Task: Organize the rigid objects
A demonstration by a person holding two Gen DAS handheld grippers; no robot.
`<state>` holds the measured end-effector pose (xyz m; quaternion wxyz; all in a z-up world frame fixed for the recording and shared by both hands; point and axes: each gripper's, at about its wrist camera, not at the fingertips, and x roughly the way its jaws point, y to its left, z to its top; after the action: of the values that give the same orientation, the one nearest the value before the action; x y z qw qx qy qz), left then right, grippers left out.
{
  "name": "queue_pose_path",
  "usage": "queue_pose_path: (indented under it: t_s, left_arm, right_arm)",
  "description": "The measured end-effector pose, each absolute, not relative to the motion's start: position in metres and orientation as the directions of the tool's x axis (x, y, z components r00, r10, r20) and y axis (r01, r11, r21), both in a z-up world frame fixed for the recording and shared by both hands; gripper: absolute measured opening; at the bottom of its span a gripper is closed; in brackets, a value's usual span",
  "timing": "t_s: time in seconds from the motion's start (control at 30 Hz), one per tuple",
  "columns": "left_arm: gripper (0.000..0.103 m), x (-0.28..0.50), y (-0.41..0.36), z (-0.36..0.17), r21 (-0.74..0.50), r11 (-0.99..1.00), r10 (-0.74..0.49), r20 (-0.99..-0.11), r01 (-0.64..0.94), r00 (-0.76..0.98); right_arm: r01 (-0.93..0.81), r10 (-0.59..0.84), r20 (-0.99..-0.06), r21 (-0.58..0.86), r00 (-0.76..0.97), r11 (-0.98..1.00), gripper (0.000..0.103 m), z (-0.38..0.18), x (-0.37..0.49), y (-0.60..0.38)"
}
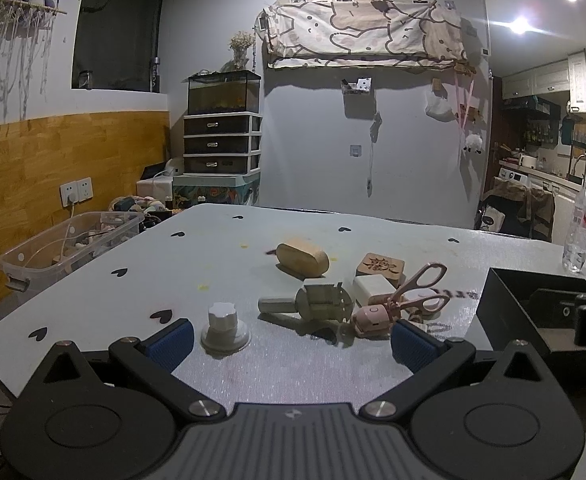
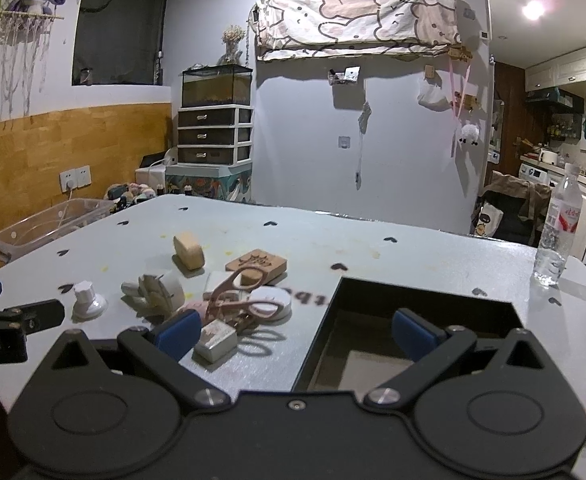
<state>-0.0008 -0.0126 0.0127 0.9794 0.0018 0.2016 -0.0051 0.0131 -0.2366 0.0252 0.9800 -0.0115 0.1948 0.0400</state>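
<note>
Both grippers, left (image 1: 291, 340) and right (image 2: 297, 334), jaws spread wide, holding nothing. One white knob (image 1: 224, 326), one pink scissors (image 1: 419, 290), two wooden blocks (image 1: 303, 258) (image 1: 380, 268) clustered mid-counter (image 1: 213, 248). One black box (image 2: 425, 320) just beside; inside visible from right wrist only. One bottle (image 2: 559, 226) far right.

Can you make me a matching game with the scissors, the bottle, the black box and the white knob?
Things:
1. scissors
2. bottle
3. box
4. knob

Descriptions:
A. clear plastic, standing upright
B. pink handles
C. black, open on top
D. white, apart from the pile

Pairs: 1-B, 2-A, 3-C, 4-D
</note>
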Motion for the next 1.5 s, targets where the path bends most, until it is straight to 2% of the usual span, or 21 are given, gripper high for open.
queue_pose_path:
  t_s: [0.5, 0.7, 0.93, 1.0, 1.07, 1.1, 1.17, 1.23, 1.37, 1.47, 1.5]
  left_arm:
    - [0.103, 0.056, -0.008, 0.014, -0.018, 1.000, -0.010, -0.426, 0.003, 0.905]
    - [0.103, 0.074, 0.000, 0.006, -0.016, 0.999, 0.023, -0.443, -0.033, 0.896]
    - [0.103, 0.089, 0.013, -0.010, -0.024, 0.998, 0.031, -0.489, -0.049, 0.872]
    - [0.103, 0.094, 0.016, -0.015, -0.020, 0.998, 0.043, -0.510, -0.062, 0.859]
    - [0.103, 0.100, 0.018, -0.018, -0.021, 0.998, 0.046, -0.525, -0.066, 0.850]
    - [0.103, 0.102, 0.018, -0.020, -0.021, 0.997, 0.048, -0.533, -0.069, 0.845]
    - [0.103, 0.107, 0.020, -0.023, -0.018, 0.996, 0.066, -0.545, -0.091, 0.835]
    - [0.103, 0.112, 0.022, -0.026, -0.022, 0.995, 0.066, -0.559, -0.095, 0.827]
    - [0.102, 0.121, 0.023, -0.031, -0.007, 0.994, 0.084, -0.572, -0.108, 0.816]
    - [0.097, 0.127, 0.025, -0.032, -0.008, 0.993, 0.089, -0.575, -0.114, 0.814]
    - [0.095, 0.129, 0.025, -0.033, -0.009, 0.993, 0.090, -0.575, -0.116, 0.813]
  right_arm:
    - [0.086, -0.080, -0.414, -0.004, 0.907, 0.996, 0.103, 0.032, 0.047, -0.305]
    - [0.201, -0.178, -0.462, 0.002, 0.869, 0.980, 0.103, 0.020, 0.051, -0.349]
    - [0.251, -0.184, -0.555, 0.047, 0.811, 0.967, 0.101, -0.003, 0.049, -0.392]
    - [0.266, -0.191, -0.592, 0.042, 0.783, 0.963, 0.086, -0.009, 0.051, -0.399]
    - [0.278, -0.189, -0.630, 0.045, 0.753, 0.960, 0.064, -0.015, 0.054, -0.406]
    - [0.272, -0.175, -0.647, 0.051, 0.742, 0.961, 0.061, -0.017, 0.055, -0.409]
    - [0.242, -0.128, -0.675, 0.078, 0.727, 0.967, 0.049, -0.021, 0.057, -0.412]
    - [0.232, -0.103, -0.692, 0.095, 0.714, 0.968, 0.045, -0.024, 0.059, -0.414]
    - [0.223, -0.081, -0.735, 0.098, 0.674, 0.970, 0.019, -0.029, 0.068, -0.414]
    - [0.228, -0.069, -0.776, 0.097, 0.626, 0.969, 0.006, -0.033, 0.075, -0.414]
    - [0.226, -0.068, -0.787, 0.092, 0.613, 0.970, 0.006, -0.033, 0.076, -0.413]
